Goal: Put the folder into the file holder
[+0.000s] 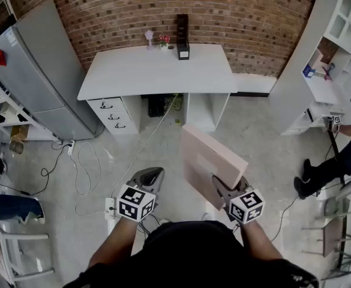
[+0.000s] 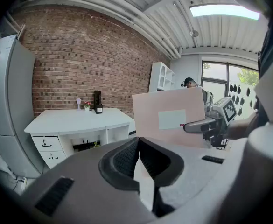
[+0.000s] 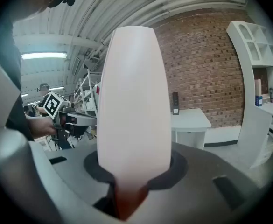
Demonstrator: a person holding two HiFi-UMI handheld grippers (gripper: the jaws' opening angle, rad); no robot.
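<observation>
Now, right gripper [image 3: 127, 183]: jaws clamped on the near end of the folder [image 3: 131, 101], which rises tilted from them.
Left gripper [image 2: 138, 155]: jaws closed together with nothing between them; it is beside the right gripper and not touching the folder.
Folder position: in the air over the floor, well short of the desk's [image 1: 157, 71] front edge.
File holder [image 1: 183, 38]: upright at the desk's back edge, right of middle, against the brick wall.
Open room: bare desk top from the front edge to the file holder.
Neighbours: flower pot [image 1: 164, 41] just left of the holder along the back edge.
Flanks: grey fridge [image 1: 37, 77] off the desk's left end, white shelf unit [image 1: 319, 59] off its right.
Floor: cables [image 1: 85, 167] and power strip [image 1: 110, 207] left of the grippers; person [image 1: 337, 161] far right.
</observation>
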